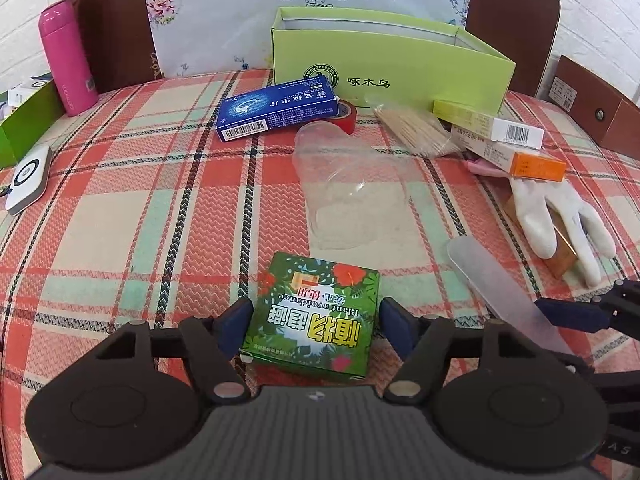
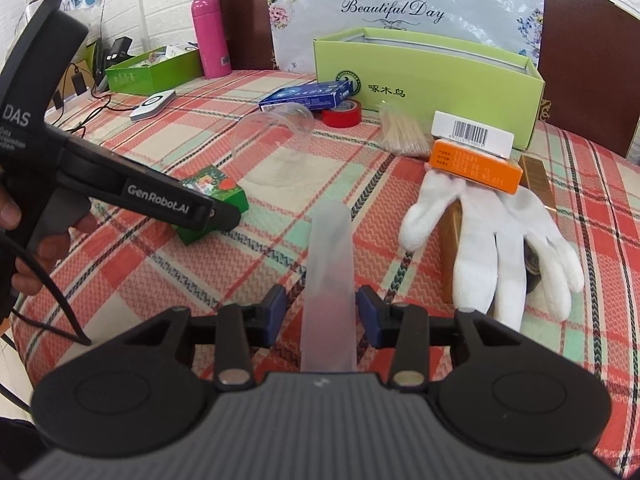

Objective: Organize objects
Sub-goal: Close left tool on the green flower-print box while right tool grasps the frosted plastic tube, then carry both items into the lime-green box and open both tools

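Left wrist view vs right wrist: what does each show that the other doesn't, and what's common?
Left wrist only: the top face of the green leafy box between the left gripper fingers, and the right gripper's fingertips at the frame edge.

Right wrist only: the left gripper's body from the side with the hand on it, and cables past the table edge.

Both: frosted case between the open right gripper fingers, white glove, blue box, red tape, light green open box, pink bottle.

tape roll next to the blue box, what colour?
Red. The tape roll shows best in the right wrist view, beside the blue box.
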`<state>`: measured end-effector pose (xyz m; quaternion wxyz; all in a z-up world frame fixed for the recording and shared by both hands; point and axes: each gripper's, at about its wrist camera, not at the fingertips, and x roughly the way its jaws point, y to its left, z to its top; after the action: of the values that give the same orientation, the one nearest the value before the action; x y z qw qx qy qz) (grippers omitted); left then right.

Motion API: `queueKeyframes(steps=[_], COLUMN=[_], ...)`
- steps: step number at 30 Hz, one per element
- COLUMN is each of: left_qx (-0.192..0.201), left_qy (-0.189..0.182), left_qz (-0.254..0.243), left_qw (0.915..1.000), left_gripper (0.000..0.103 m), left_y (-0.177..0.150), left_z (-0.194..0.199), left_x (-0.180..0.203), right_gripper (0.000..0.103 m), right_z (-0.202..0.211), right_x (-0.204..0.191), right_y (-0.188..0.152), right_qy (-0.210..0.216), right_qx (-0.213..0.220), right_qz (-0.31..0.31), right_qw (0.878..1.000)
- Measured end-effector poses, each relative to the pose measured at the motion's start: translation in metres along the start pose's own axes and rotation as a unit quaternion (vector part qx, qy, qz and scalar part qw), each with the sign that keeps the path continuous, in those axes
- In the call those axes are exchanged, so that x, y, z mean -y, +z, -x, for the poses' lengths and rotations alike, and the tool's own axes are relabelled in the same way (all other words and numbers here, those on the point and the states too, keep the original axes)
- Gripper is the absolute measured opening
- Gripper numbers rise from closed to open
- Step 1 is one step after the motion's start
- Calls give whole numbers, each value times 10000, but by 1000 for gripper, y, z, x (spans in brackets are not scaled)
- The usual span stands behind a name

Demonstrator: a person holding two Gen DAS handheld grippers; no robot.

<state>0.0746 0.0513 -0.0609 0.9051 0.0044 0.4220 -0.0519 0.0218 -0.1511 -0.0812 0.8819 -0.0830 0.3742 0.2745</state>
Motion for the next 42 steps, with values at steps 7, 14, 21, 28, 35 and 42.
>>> queueKeyframes(steps=[7,14,21,28,35,42], left_qx=[13,35,595,1265,1566,1729], left_qy=[7,-118,-390,-885,-1288,-1408], left_qz=[-14,-155,-316,-424,-445,-233], left_qw=[10000,9998,9970,9871,9782,9745], left_gripper=[73,67,66,67,67,67], left_y=[0,-1,20,82,152,220], left_z=[-1,7,53,80,66,28], left_x=[0,-3,-8,8,42,65], right_gripper=[40,27,27,27,26,26], right_z=[-4,0,41,72,65,32], right_x=[1,7,28,70,113,153], right_y=[1,1,12,60,122,178], right_qy=[9,40,348,79,79,-484], right_qx=[21,1,396,1088,1455,1618], right_qz=[2,-97,-396,-641,-838,-841], right_qw=[10000,9999,9978,9920,9858,9820])
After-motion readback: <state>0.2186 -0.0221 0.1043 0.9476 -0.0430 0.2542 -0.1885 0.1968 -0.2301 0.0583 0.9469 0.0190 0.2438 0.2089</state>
